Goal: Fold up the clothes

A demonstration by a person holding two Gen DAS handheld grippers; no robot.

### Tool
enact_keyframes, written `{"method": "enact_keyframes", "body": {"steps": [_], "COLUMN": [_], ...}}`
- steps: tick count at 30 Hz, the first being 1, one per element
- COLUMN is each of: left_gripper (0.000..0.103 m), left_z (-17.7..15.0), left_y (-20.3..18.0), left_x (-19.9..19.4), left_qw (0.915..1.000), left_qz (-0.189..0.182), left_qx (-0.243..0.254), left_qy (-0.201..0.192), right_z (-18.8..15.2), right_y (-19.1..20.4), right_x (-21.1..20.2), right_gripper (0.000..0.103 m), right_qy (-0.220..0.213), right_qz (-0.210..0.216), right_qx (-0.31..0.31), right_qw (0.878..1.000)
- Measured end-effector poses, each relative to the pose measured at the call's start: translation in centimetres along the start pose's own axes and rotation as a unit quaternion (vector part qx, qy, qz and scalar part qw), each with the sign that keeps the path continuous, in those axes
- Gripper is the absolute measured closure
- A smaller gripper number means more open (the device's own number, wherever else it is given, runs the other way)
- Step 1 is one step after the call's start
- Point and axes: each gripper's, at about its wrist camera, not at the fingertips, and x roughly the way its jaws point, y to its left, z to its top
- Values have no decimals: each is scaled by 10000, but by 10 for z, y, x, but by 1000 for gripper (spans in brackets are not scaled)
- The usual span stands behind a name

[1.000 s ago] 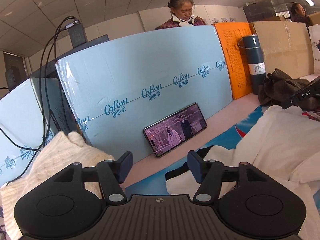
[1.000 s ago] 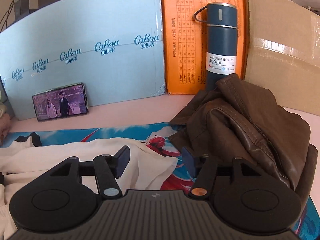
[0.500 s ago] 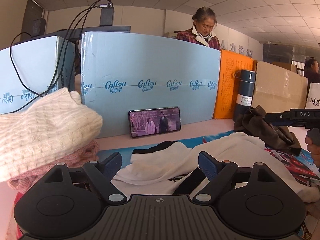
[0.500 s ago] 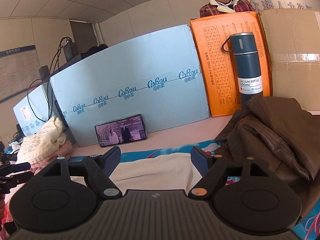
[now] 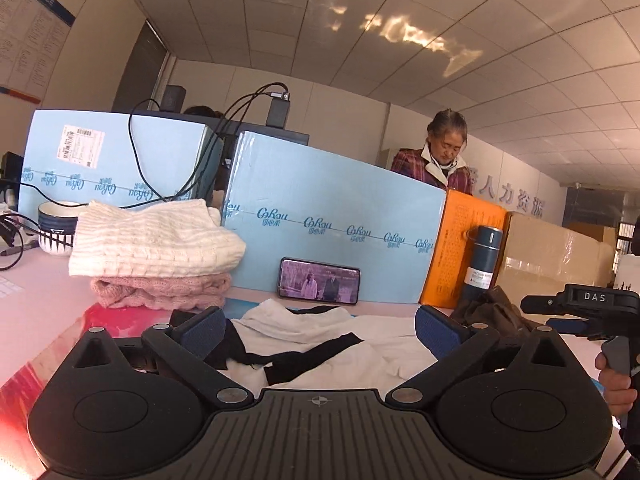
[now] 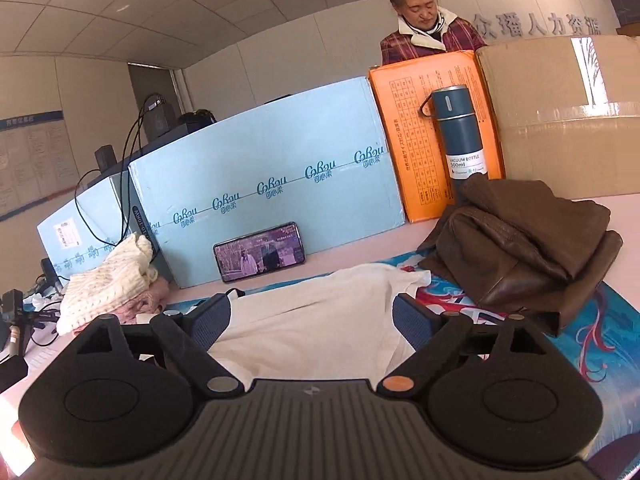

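Two sweaters (image 5: pixel 156 240) sit folded and stacked at the left. White garment (image 6: pixel 312 320) lies rumpled on the mat (image 6: pixel 600 344), unfolded; brown jacket (image 6: pixel 528 240) waits beside it. Left gripper (image 5: pixel 320 328) and right gripper (image 6: pixel 312 316): jaws opening, holding nothing.

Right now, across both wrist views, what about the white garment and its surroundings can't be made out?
- White garment: its near part is hidden behind the gripper bodies in both views.
- Vacuum bottle: base hidden by the brown jacket.
- Pink knit: mostly covered by the cream sweater.
- Shipping label: print too small.
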Motion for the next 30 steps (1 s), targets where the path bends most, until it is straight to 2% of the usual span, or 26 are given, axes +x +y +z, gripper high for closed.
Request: {"method": "enact_keyframes", "body": {"steps": [2, 4, 6, 9, 12, 16, 19, 23, 27, 30], "left_gripper": [0, 0, 0, 0, 0, 0, 0, 0, 0, 1], "left_z": [5, 7, 8, 6, 2, -5, -8, -18, -36, -46], "left_y": [-9, -14, -18, -19, -4, 26, 37, 27, 13, 12], "left_x": [-11, -16, -19, -17, -10, 2, 6, 16, 37, 49], "left_qw": [9989, 9978, 9968, 9936, 9949, 9985, 9979, 9918, 9872, 9872], "left_qz": [259, 406, 360, 318, 149, -49, -367, -809, -704, -353], "left_qx": [364, 505, 702, 1072, 994, 497, 368, 629, 834, 687], "left_qy": [-122, -165, -159, -141, -4, 204, 392, 760, 1163, 1395], "right_z": [-1, -2, -6, -9, -10, -10, -11, -21, -33, -43], "right_y": [-3, -6, -8, -8, -14, -27, -34, -36, -31, -29], "right_x": [-10, -19, -27, -36, -38, -31, -28, -29, -22, -13], "right_gripper": [11, 11, 11, 8, 7, 7, 7, 7, 8, 10], "right_qy": [-44, -82, -143, -192, -160, 61, 227, 436, 727, 984], "right_qz": [66, 120, 208, 295, 288, 226, 310, 725, 1070, 1161], "right_qx": [256, 511, 608, 405, 278, 70, -113, -528, -834, -839], "right_qw": [9996, 9986, 9978, 9986, 9991, 9997, 9992, 9950, 9881, 9848]}}
